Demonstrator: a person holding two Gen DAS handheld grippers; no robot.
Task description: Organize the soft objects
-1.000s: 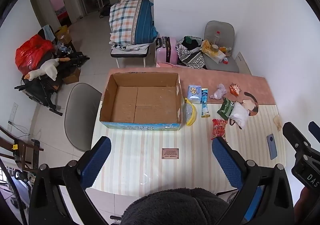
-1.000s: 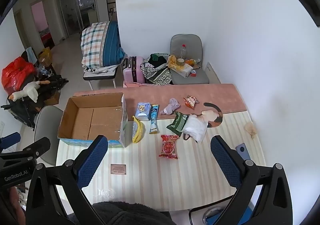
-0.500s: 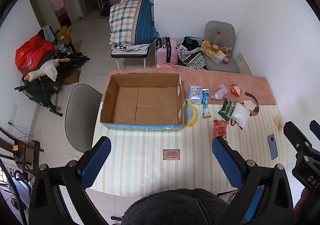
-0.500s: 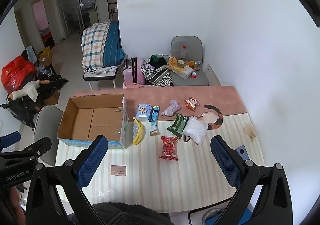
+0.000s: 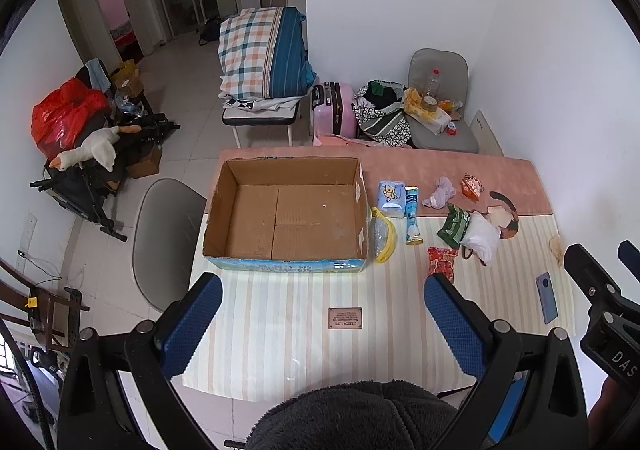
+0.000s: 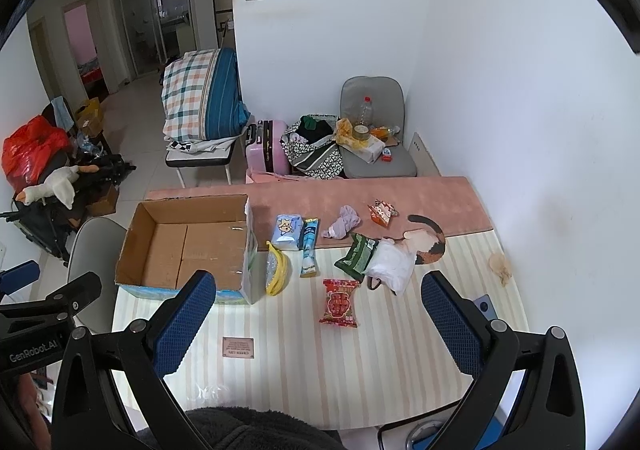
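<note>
An open, empty cardboard box (image 5: 288, 209) (image 6: 188, 246) stands on the striped table. To its right lie soft items: a yellow banana-shaped pouch (image 5: 384, 238) (image 6: 277, 272), a blue tissue pack (image 5: 391, 198) (image 6: 287, 232), a blue tube pack (image 6: 310, 248), a lilac cloth (image 5: 440, 191) (image 6: 343, 226), a green packet (image 6: 356, 258), a white bag (image 5: 480, 236) (image 6: 392, 266) and a red snack pack (image 5: 442, 264) (image 6: 340, 302). My left gripper (image 5: 323, 324) and right gripper (image 6: 318, 326) are both open and empty, high above the table's near edge.
A phone (image 5: 547, 298) lies near the table's right edge. A small brown card (image 5: 345, 318) lies at the front middle. A grey chair (image 5: 168, 238) stands left of the table. Another chair, a pink suitcase (image 5: 334, 113) and bags stand behind it.
Both views have shifted slightly; the table sits a little lower in the frames. Nothing on the table has moved and both grippers stay open.
</note>
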